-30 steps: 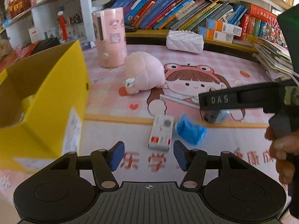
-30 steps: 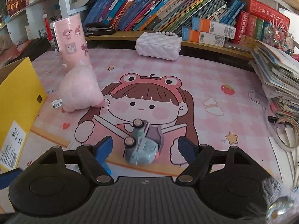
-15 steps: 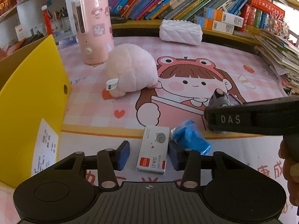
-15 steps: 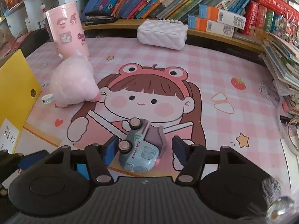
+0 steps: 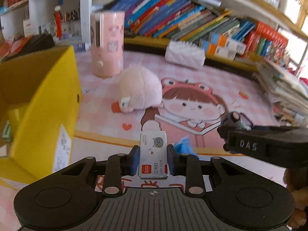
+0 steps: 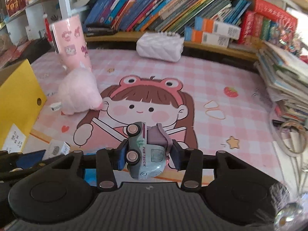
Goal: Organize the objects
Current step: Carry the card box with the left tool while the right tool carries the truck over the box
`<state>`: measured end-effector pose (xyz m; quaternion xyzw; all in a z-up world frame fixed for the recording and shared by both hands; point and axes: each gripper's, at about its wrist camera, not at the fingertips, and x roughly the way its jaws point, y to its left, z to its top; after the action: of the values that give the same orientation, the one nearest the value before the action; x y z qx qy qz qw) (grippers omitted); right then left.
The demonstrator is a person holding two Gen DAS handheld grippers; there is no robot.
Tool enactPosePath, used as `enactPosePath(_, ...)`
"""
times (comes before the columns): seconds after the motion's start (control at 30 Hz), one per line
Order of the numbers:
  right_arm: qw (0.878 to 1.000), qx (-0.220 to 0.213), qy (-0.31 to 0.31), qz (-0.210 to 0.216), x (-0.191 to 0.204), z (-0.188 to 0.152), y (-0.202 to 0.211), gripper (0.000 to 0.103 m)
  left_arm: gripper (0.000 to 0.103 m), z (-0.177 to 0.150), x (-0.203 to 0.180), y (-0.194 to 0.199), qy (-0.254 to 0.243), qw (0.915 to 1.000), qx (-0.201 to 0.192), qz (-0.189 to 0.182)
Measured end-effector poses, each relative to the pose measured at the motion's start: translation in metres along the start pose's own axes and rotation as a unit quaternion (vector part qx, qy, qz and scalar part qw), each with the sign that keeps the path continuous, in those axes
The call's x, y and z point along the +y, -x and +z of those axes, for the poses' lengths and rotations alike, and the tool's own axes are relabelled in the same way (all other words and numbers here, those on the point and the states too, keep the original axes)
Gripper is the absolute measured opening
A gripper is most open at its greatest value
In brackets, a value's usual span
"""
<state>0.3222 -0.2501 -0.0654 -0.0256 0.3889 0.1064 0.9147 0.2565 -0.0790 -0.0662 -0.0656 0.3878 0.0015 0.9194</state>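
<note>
My left gripper (image 5: 153,158) has its jaws closing, and the blue pads press both sides of a white staple box (image 5: 153,144) with a cat picture. The box sticks out forward, tilted up off the mat. My right gripper (image 6: 148,156) is also closing, with its pads against a pale blue toy truck (image 6: 143,146) marked FUN TRUCK, which lies on its side with wheels facing left. In the left wrist view the truck's wheel (image 5: 233,116) shows above the right gripper's black finger.
An open yellow box (image 5: 48,105) stands at the left. A pink plush (image 5: 140,88) and a pink cylinder (image 5: 107,44) sit on the cartoon mat (image 6: 221,80). A crumpled blue thing (image 5: 183,146) lies just right of the left gripper. A white pouch (image 6: 159,44) is at the back, stacked books (image 6: 284,80) at the right.
Both grippers went from wide open to closed: the left one came around the staple box, the right one around the toy truck. Both things now sit between the pads.
</note>
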Motion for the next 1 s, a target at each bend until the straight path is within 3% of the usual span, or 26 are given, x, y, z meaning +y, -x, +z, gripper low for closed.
enactPosePath(0.5,0.999,-0.018,-0.004,-0.028,0.041,-0.054,0.075,0.043,0.028,-0.045,0.035,0.08,0.008,0.9993,-0.027,-0.024)
enactPosePath(1.0,0.999,-0.002,0.032,-0.009,0.139,-0.104,0.121,0.043,0.028,-0.091,0.112,0.141,0.03,0.9993,-0.017,-0.016)
